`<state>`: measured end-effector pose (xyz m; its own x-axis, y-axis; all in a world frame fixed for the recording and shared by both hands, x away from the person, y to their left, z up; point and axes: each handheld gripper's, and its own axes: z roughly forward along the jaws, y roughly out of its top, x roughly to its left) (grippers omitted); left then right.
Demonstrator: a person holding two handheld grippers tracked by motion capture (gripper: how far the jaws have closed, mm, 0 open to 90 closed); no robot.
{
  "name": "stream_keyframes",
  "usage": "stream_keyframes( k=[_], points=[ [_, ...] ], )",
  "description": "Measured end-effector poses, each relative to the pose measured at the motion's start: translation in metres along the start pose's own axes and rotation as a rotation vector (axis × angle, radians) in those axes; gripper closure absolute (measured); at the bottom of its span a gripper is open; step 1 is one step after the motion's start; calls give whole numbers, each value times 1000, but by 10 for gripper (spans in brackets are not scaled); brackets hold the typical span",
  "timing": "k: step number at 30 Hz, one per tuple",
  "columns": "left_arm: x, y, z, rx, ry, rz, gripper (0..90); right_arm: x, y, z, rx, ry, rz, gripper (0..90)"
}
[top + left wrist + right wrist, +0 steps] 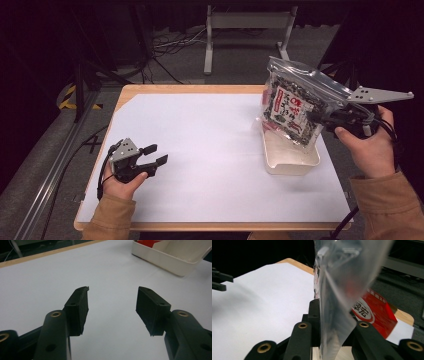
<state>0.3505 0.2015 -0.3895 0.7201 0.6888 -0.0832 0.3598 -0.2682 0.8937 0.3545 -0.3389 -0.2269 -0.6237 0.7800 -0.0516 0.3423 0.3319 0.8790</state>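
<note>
A clear zip bag (290, 105) printed in black, white and red hangs above the white tray (291, 164) at the table's right side. My right gripper (314, 116) is shut on the bag's right edge; in the right gripper view the plastic (342, 277) is pinched between the two black jaws (329, 315). A red packet (374, 312) lies in the tray below the bag. My left gripper (156, 154) rests low over the white sheet at the front left, open, with nothing between its fingers (112, 293). It points toward the tray (172, 263).
A white sheet (210, 150) covers most of the wooden table (190, 89). Behind the table are a metal stand (245, 22) and cables on the floor (170, 45). An aluminium rail (55, 170) runs along the left side.
</note>
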Motion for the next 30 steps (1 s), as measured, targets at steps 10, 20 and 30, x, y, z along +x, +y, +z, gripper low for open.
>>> stream_keyframes(
  k=[10,20,30],
  points=[
    [1,-1,-1,-1,4,-5,424,-3,-13,2,34,-46,28,761],
    [1,-1,0,2,6,-9,418,-6,-25,7,82,-79,45,761],
    [2,-1,-2,1,7,-11,418,-2,-41,32,159,-60,35,762]
  ],
)
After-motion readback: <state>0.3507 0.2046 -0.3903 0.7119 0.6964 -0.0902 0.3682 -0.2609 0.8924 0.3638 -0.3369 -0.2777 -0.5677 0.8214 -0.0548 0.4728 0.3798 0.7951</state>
